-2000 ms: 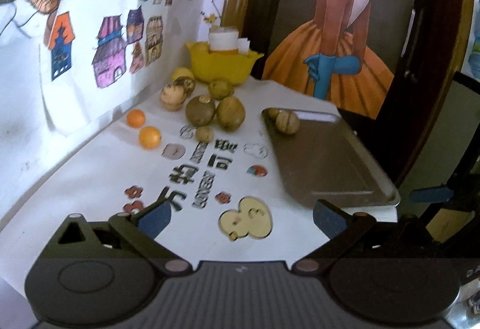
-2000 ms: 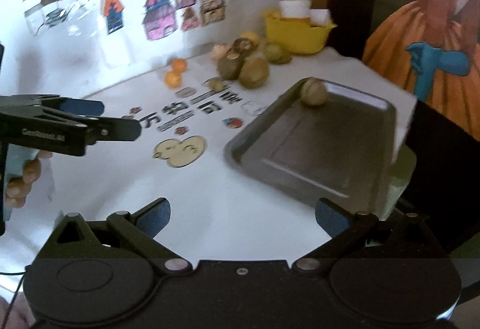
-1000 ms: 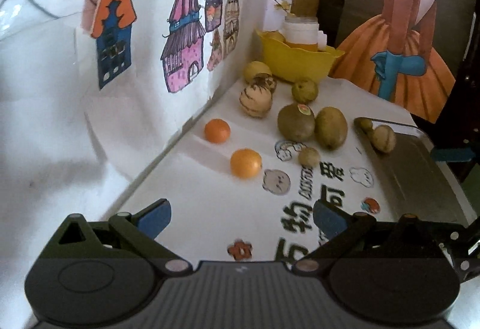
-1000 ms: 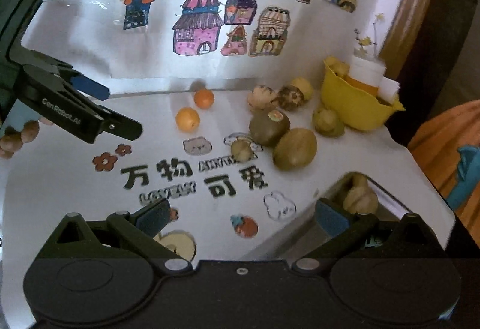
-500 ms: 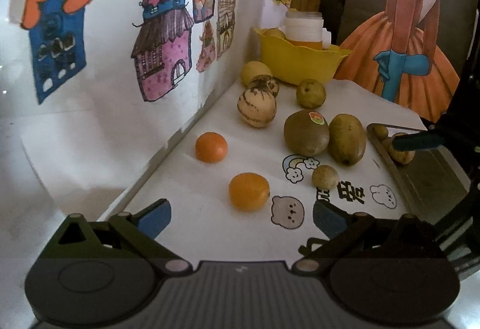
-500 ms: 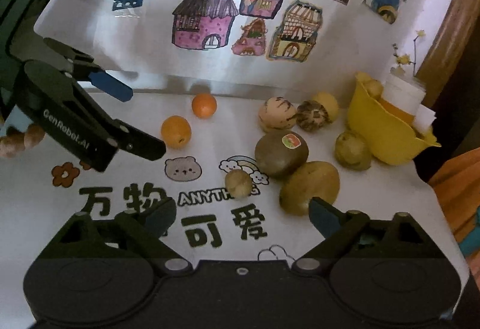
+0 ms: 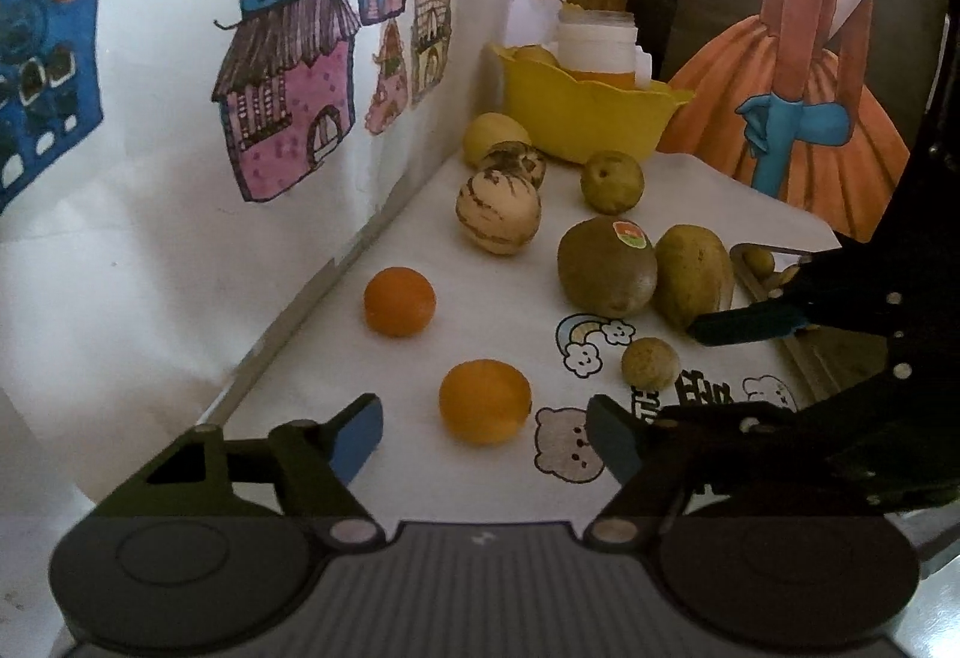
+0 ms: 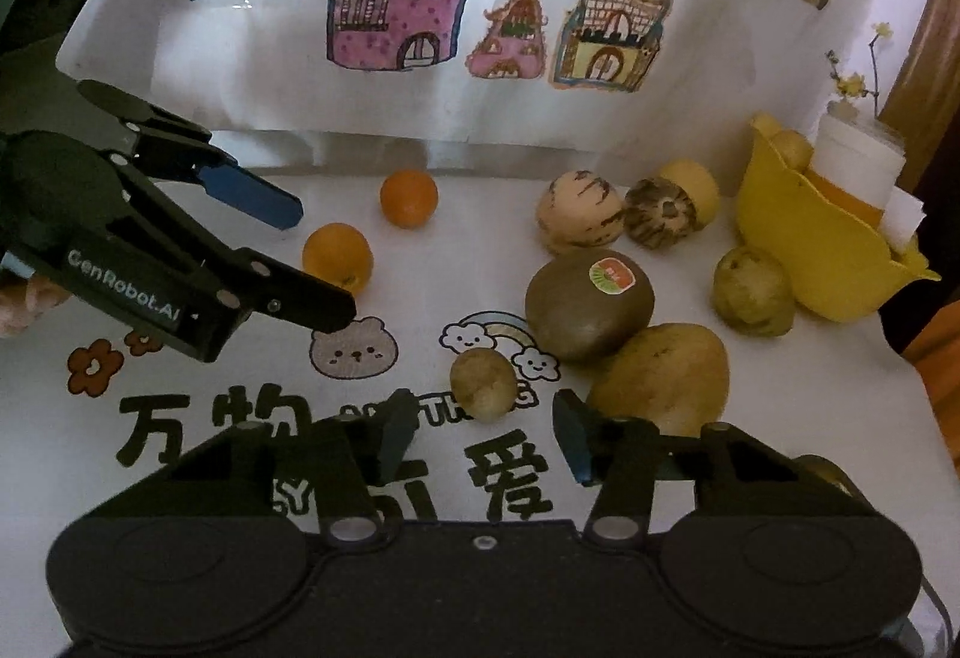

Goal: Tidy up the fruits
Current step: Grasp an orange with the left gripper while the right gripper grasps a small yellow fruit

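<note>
White paper printed with cartoon bears, a rainbow and black characters covers the surface (image 8: 780,358) on which the fruits lie. My left gripper (image 7: 483,433) has just been closing its jaws around the nearer orange (image 7: 485,400), which sits between the blue pads; a gap shows on each side, so the pads do not yet press it. The farther orange (image 7: 399,301) rests just beyond, near the wall of coloured house drawings (image 7: 288,94). My right gripper (image 8: 480,436) has likewise been closing, its jaws part open, with the small round brown fruit (image 8: 483,382) just ahead of the tips and not gripped. Behind that fruit a stickered kiwi (image 8: 589,304) touches a tan oval fruit (image 8: 663,379). Farther back stand a striped pale melon (image 8: 579,217), a darker striped fruit (image 8: 660,220), a yellow fruit (image 8: 696,187) and a greenish fruit (image 8: 753,292) beside the yellow bowl (image 8: 804,244), which holds a white-capped jar (image 8: 858,157). In the left wrist view a metal tray (image 7: 798,352) edge shows at right, mostly hidden behind my right gripper
</note>
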